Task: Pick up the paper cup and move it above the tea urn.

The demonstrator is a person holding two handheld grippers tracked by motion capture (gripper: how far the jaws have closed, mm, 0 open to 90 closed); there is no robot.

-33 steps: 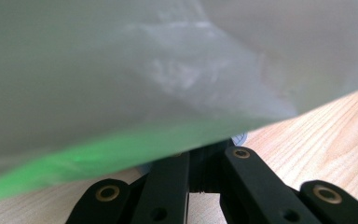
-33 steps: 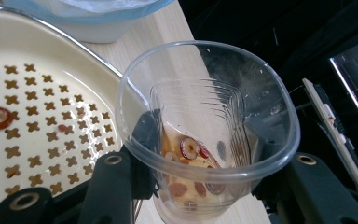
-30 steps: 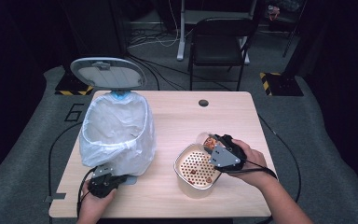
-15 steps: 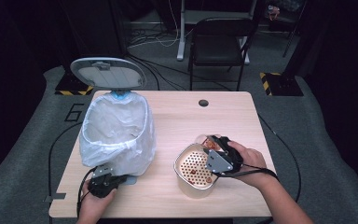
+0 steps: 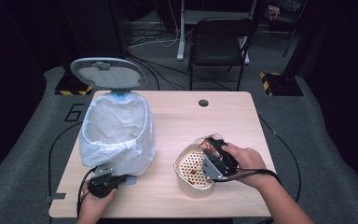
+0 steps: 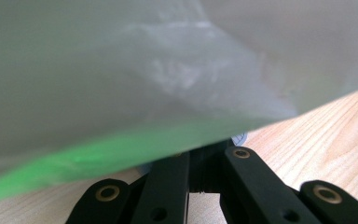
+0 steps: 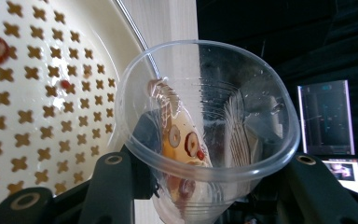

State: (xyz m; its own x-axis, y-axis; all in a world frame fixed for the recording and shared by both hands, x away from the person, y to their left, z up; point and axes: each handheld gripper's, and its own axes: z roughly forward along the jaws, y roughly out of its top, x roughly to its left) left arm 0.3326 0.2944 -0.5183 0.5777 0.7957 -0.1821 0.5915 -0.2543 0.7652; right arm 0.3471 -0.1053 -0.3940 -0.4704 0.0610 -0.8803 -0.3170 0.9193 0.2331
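On wood table, dark room: left hand-held gripper closed, right clamps cup.

Left jaws' tips hidden under blurred bag plastic; cup base cut off by frame edge between right jaws.

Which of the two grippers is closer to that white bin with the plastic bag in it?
Left. The left gripper sits right at the foot of the bagged bin, jaws shut. The right gripper is across the table, holding a clear cup over the perforated strainer bowl.
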